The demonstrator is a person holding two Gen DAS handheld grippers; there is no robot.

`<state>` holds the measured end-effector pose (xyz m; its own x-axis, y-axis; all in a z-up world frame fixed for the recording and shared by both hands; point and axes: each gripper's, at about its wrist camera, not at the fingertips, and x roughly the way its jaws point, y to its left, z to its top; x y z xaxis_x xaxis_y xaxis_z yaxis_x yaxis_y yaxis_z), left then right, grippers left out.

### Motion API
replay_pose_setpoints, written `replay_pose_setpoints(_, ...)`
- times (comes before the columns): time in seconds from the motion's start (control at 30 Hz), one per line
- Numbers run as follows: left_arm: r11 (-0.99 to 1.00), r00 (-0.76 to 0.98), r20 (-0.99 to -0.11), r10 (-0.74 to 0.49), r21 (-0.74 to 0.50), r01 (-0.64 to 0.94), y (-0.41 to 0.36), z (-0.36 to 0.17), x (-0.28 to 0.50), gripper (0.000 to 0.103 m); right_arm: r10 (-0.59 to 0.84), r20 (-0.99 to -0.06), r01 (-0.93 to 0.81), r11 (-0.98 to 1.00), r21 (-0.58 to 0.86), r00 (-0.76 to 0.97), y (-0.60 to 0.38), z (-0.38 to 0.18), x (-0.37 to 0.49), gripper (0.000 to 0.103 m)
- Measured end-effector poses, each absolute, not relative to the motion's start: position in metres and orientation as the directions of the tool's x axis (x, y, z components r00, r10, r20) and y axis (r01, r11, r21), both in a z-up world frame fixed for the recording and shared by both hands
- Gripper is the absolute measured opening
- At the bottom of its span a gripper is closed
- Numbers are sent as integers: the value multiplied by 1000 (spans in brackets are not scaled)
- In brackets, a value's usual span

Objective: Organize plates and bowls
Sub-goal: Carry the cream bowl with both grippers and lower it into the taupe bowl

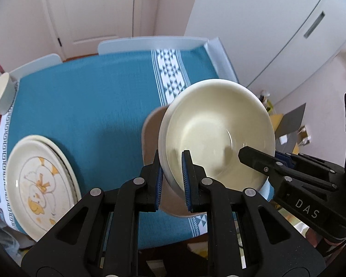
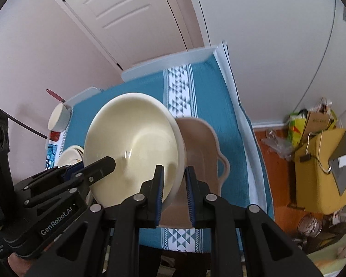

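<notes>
A cream bowl [image 1: 219,131] [image 2: 131,143] hangs tilted over the blue tablecloth, with a second rim showing just beneath it as if two bowls are nested. My left gripper [image 1: 171,179] [image 2: 103,166] is shut on its left rim. On the opposite rim my right gripper [image 2: 174,185] [image 1: 258,161] is shut as well. Below the bowl a tan dish with handles [image 1: 151,124] [image 2: 203,145] rests on the cloth. A stack of plates with a duck drawing [image 1: 39,184] [image 2: 69,154] lies at the table's left.
A white pot with a red handle [image 1: 1,94] [image 2: 57,117] stands at the far left corner. White chair backs [image 1: 150,42] line the table's far edge. Bags and a yellow box [image 2: 318,161] crowd the floor to the right.
</notes>
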<state>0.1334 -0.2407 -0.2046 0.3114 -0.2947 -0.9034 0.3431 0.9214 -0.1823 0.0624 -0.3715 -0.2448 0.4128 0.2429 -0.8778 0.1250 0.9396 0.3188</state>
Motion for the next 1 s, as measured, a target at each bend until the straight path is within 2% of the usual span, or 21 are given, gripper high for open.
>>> replay_pose_setpoints(0.37, 923, 251, -938, -239, -139, 358, -248, -244, 141, 14, 229, -909, 134, 948, 290, 349, -372, -283, 65, 17)
replay_pose_setpoints(0.77, 924, 244, -948, -205, -106, 367, -254, -256, 154, 14, 225, -924, 148, 948, 280, 310, -372, -304, 72, 17)
replay_pose_setpoints(1.0, 920, 245, -950, -193, -88, 382, -254, -255, 154, 14, 176, -943, 126, 968, 219, 283, -364, -302, 76, 17)
